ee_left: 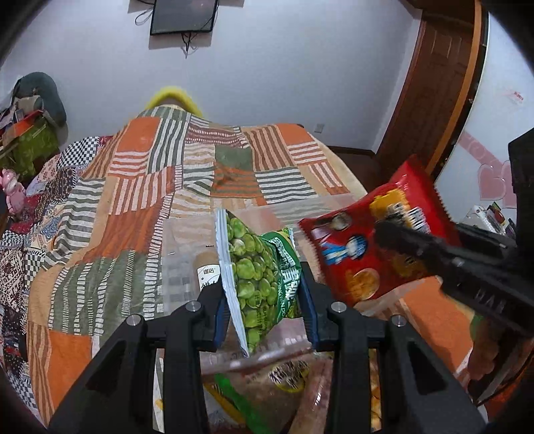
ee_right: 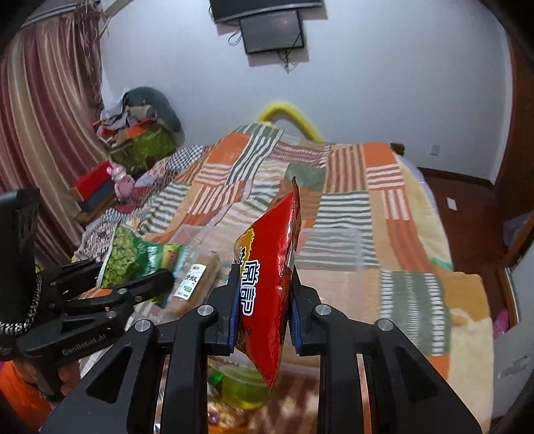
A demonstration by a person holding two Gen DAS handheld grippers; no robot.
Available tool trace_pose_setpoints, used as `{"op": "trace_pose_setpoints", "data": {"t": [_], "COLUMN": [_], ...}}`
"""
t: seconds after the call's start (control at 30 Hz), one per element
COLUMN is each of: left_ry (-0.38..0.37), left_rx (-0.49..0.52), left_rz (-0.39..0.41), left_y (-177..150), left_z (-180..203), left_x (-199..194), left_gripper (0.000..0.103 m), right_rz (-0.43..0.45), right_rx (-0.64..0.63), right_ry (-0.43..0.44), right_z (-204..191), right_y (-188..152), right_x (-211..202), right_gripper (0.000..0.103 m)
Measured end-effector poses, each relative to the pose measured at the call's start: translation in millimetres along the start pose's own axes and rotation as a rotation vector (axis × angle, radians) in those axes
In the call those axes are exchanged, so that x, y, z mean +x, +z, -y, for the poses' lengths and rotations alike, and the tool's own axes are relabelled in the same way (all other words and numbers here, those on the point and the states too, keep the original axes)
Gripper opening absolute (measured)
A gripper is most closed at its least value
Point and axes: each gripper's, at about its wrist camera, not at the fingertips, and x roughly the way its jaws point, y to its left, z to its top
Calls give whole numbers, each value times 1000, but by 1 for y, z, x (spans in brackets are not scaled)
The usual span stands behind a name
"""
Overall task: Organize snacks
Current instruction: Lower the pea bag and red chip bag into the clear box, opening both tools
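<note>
A patchwork bedspread (ee_left: pixel 140 187) filled the centre; a dark screen (ee_right: pixel 272 31) hung on the pale wall (ee_right: pixel 383 83), striped curtains (ee_right: pixel 43 110) at left.

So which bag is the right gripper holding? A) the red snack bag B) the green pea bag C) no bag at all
A: in the right wrist view the right gripper is shut on the red snack bag, while the left gripper holds the green pea bag.

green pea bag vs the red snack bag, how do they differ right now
The green pea bag shows green peas on its front and a silver edge; the red snack bag is glossy red with bold white characters. The green bag sits in the left gripper; the red one in the right gripper. Both are sealed, pinched and lifted above the patchwork blanket.
</note>
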Motion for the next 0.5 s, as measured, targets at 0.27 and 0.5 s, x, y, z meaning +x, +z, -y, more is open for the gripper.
{"op": "trace_pose_setpoints", "data": {"t": [0.27,0.5], "left_ry": [23,19], "left_rx": [-18,-23], "left_rz": [-54,-91], "left_y": [-3,-7], "left_z": [-12,-13], "left_x": [26,36], "left_gripper": [37,40], "right_rz": [-103,-158], "right_rx": [-11,-66], "right_ry": [63,41], "right_z": [-5,-10], "right_y": [-5,-12], "right_x": [32,40], "right_gripper": [22,23]}}
